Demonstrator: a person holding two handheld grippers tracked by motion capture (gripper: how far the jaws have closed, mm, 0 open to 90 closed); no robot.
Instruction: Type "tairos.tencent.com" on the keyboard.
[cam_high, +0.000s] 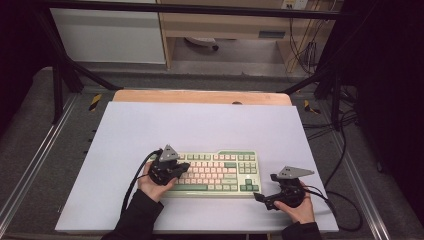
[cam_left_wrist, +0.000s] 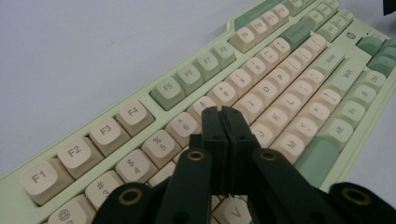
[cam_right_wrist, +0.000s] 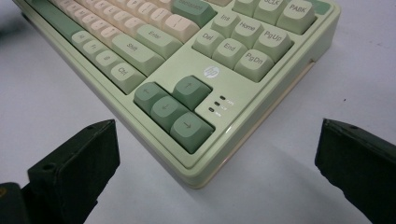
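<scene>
The keyboard (cam_high: 212, 173) lies near the front of the white mat (cam_high: 150, 125). The left gripper (cam_left_wrist: 223, 122) hovers over its keys, jaws pressed together on nothing, likely forming one tip for pressing. The right gripper (cam_right_wrist: 215, 163) waits wide open at the arrow-key corner.

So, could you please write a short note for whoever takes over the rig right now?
Left gripper: jaws shut together with nothing between them, tips over the cream letter keys near the middle rows of the pale green and cream keyboard; whether a key is pressed I cannot tell.
Right gripper: jaws wide open, empty, off the keyboard's near right corner by the dark green arrow keys.
Keyboard lies flat on the white table mat.
Done: left tips lined up over the keys.
Left: probably the key pressing itself; the right gripper has yet to engage.
</scene>
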